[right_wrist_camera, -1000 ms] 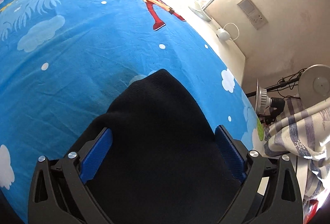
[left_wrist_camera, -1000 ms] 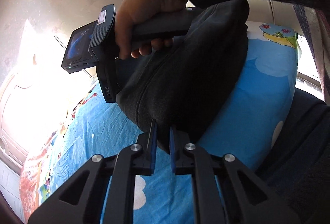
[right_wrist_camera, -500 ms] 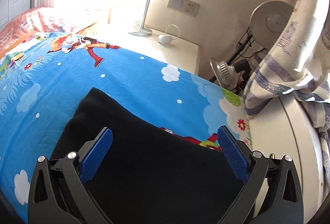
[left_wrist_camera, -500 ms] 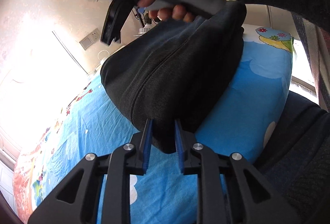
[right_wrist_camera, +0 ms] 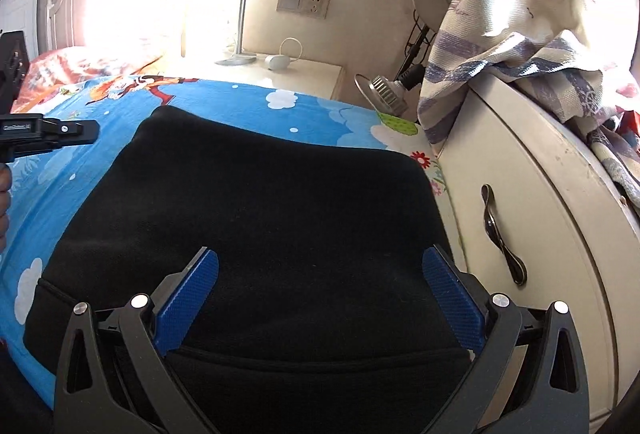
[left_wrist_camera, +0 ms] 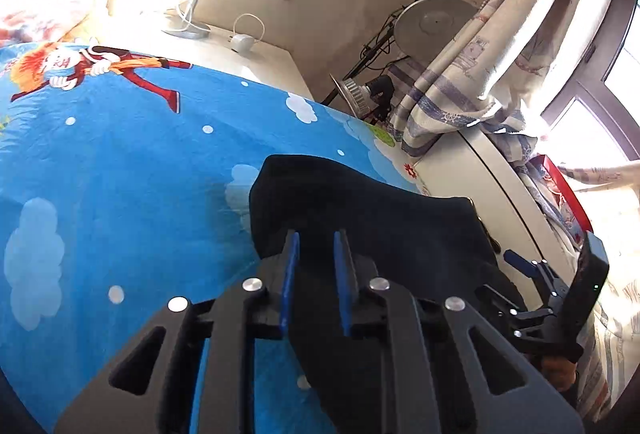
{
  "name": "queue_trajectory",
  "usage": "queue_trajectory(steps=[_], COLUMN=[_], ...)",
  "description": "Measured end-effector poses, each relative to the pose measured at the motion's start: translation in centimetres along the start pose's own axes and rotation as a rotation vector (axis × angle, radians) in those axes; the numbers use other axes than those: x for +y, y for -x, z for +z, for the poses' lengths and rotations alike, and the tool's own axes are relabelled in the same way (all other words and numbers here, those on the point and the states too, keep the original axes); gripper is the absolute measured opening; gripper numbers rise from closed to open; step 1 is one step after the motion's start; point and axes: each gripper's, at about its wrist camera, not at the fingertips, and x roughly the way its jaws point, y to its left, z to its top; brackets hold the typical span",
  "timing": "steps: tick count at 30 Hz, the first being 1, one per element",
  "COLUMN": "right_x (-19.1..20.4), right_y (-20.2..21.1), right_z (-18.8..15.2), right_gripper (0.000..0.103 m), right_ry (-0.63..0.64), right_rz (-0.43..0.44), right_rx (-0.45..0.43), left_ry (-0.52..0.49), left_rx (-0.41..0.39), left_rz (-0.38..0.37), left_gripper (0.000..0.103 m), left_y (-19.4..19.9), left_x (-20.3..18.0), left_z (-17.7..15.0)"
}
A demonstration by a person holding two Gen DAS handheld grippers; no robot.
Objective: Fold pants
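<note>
Closing on dark cloth: the left hand-held gripper (left_wrist_camera: 314, 252) has its blue pads (left_wrist_camera: 289, 274) narrowly spaced, jaws closing, with a fold of the black pants (left_wrist_camera: 360, 218) running between them. Pads look pressed on the fabric, though the black-on-black contact is hard to read.

Right hand-held gripper (right_wrist_camera: 320, 274) spread wide, blue pads (right_wrist_camera: 188, 298) far apart at 8 and 4 o'clock of the right wrist view. Pants (right_wrist_camera: 260, 202) lie under and between the pads; no pad visibly clamps the cloth. The same gripper shows in the left wrist view at 4 o'clock (left_wrist_camera: 536, 274), beside the pants' right edge.

Pants sit folded into a compact dark block on the blue cartoon-print bed sheet (right_wrist_camera: 312, 122), close to the bed's edge by the white cabinet (right_wrist_camera: 540, 194) at 3 o'clock. Cabinet handle (right_wrist_camera: 500, 234) is just beside the right pad.

Behind the bed at 12 o'clock: a nightstand (right_wrist_camera: 304, 72) with a white charger (right_wrist_camera: 276, 61), a wall socket (right_wrist_camera: 304, 3), and a lamp head (right_wrist_camera: 382, 94) at 1 o'clock. Striped curtain (right_wrist_camera: 512, 34) drapes over the cabinet top at 2 o'clock.
</note>
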Motion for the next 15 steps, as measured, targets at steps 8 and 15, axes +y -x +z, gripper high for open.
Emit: queue_trajectory(steps=[8,15], right_x=[-3.1,-3.0], right_y=[-3.4,-3.6], right_z=[-2.6,-2.9], right_gripper=[0.099,0.099], right_ry=[-0.091,-0.118], right_rz=[0.032,0.034], right_rx=[0.090,0.086], left_ry=[0.088,-0.248], left_rx=[-0.014,0.076], left_rz=[0.194,0.134], left_gripper=[0.004,0.034], left_y=[-5.6,-6.9], left_x=[3.4,-5.3], left_z=[5.2,2.9])
